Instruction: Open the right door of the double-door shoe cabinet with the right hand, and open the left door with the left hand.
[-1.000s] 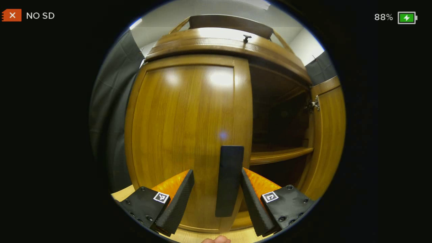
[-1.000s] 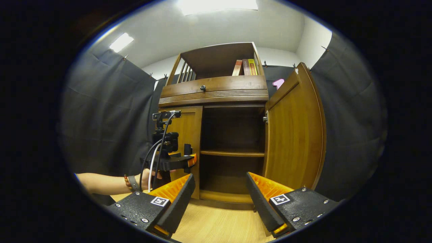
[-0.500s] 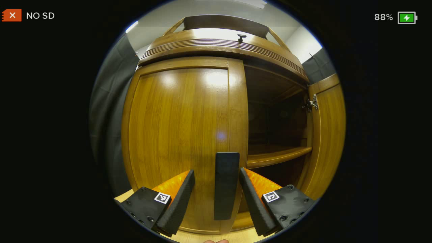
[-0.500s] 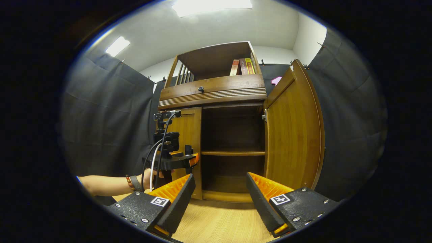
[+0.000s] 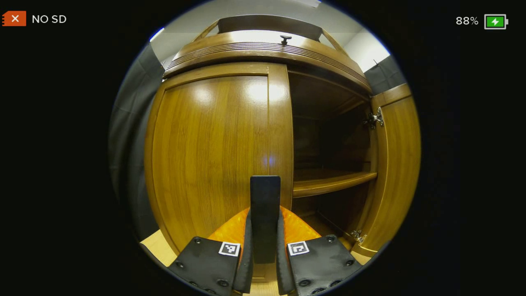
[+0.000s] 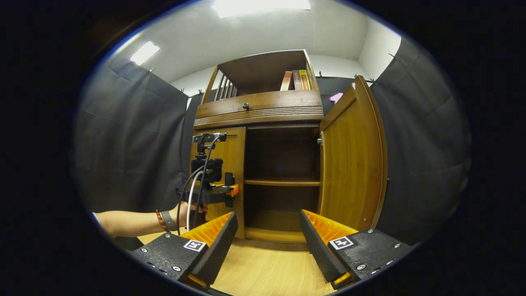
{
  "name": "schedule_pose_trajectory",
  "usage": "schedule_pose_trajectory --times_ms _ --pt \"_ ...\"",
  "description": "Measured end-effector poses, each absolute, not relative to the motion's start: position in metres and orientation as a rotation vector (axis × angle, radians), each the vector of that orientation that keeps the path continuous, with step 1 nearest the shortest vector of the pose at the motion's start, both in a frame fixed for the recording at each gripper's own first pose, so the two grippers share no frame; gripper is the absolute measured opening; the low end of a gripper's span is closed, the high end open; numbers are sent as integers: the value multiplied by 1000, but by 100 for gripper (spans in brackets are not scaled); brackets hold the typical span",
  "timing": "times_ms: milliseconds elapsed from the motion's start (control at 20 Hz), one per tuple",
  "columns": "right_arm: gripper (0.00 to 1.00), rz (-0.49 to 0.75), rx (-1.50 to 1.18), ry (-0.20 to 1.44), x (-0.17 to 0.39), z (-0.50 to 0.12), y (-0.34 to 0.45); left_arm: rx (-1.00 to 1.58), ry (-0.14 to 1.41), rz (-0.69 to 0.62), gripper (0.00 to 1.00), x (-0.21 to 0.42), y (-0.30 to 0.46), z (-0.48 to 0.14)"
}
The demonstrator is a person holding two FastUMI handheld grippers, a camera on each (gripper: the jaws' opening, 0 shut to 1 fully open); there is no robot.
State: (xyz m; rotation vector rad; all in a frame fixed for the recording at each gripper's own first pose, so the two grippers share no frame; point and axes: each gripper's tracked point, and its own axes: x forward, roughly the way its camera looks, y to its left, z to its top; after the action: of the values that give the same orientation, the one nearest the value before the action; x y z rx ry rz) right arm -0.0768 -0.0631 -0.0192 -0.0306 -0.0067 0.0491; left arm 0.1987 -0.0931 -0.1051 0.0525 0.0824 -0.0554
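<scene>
The shoe cabinet stands on a wooden floor against the black cloth wall, and in the right gripper view it lies straight ahead of the right gripper, well apart from it. Going from the left in that view, a hand holds the left gripper up against the left door, which is shut; then comes the dark open half of the cabinet with 1 shelf across it; then the right door, swung wide open. The right gripper's fingers stand spread with nothing between them. In the left gripper view the left door is close in front, and the left gripper has both fingers pressed on the upright dark handle near that door's right edge. To the right of it are the shelf and the open right door.
</scene>
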Motion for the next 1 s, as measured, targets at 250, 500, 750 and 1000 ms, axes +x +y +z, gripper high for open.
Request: schedule_pose_trajectory --times_ms 250,500,750,1000 --pt "93 40 -41 10 -84 -24 -62 51 88 -75 26 155 -88 -96" --pt "93 45 -26 11 -88 -24 -52 33 124 -82 26 117 -71 -92" --pt "93 64 -37 11 -92 -23 -34 4 108 -82 26 86 -53 -82" --pt "93 84 -40 7 -93 -20 -18 5 106 -83 25 55 -27 -73"
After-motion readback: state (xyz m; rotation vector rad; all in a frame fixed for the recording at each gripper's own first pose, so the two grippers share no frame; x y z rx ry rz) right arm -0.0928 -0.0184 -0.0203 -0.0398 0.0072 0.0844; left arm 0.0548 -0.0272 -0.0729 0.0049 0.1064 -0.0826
